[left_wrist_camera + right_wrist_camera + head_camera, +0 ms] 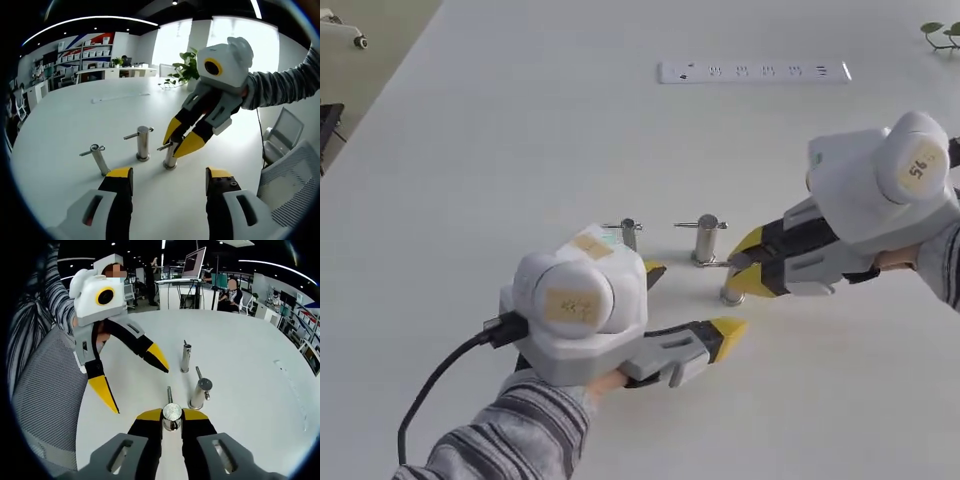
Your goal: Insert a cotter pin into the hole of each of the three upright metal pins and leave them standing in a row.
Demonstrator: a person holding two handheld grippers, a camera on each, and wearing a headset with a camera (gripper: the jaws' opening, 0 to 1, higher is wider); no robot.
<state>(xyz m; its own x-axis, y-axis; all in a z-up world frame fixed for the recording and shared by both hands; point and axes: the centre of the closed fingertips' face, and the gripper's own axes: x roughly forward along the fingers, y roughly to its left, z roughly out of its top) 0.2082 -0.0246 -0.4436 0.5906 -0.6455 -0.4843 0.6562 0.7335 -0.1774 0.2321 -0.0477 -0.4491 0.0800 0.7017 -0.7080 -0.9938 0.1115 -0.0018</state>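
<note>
Steel pins stand in a row on the white table (pixel 520 150). The left pin (pixel 629 234) and middle pin (pixel 706 242) are crossed by cotter pins (pixel 692 225), and the right pin (pixel 732 294) is just beside them, with bare table all round, its edge well off to the left and a power strip (pixel 753 71) well beyond. My right gripper (pixel 740 264) has its jaws drawn narrow about the right pin's head, where a third cotter pin (pixel 164 147) pokes out; my left gripper (pixel 170 173) hangs near the row, jaws wide, holding nothing.
</note>
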